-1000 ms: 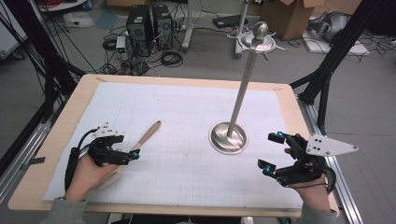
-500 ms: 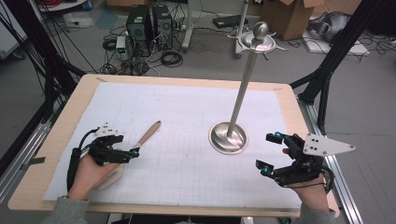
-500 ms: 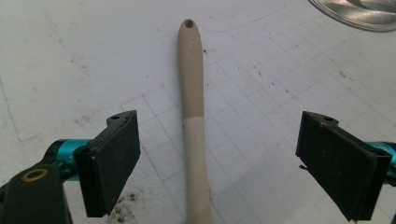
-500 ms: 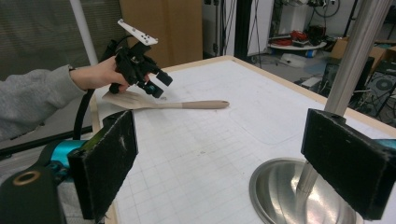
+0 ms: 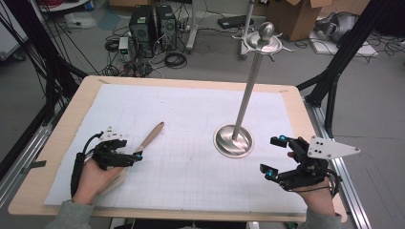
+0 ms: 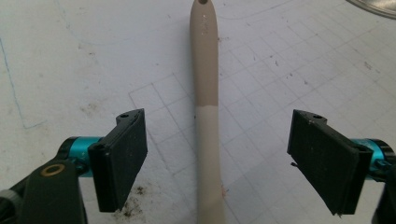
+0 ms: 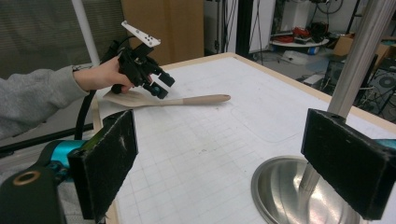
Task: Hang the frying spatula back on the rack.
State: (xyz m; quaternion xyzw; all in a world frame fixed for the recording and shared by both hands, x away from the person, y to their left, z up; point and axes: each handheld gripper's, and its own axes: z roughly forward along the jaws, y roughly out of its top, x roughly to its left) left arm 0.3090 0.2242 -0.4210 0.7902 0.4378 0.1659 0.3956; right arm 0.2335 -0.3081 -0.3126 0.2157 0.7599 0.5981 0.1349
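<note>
A light wooden spatula [image 5: 152, 133] lies flat on the white gridded sheet at the left, its blade end under the person's left hand. In the left gripper view its handle [image 6: 207, 93] runs between the jaws of my left gripper [image 6: 219, 149], which stand wide of it on both sides without touching. Those jaws have just been closing. My left gripper [image 5: 133, 155] sits low over the spatula. My right gripper [image 5: 276, 157] stands open near the table's right edge, with nothing between its pads, beside the stand's round base.
A tall metal stand rises from a round polished base [image 5: 233, 140] right of centre, its pole [image 5: 248, 95] topped by a knob. The wooden table edge [image 5: 296, 102] frames the sheet. Cables, computer cases and boxes sit on the floor beyond.
</note>
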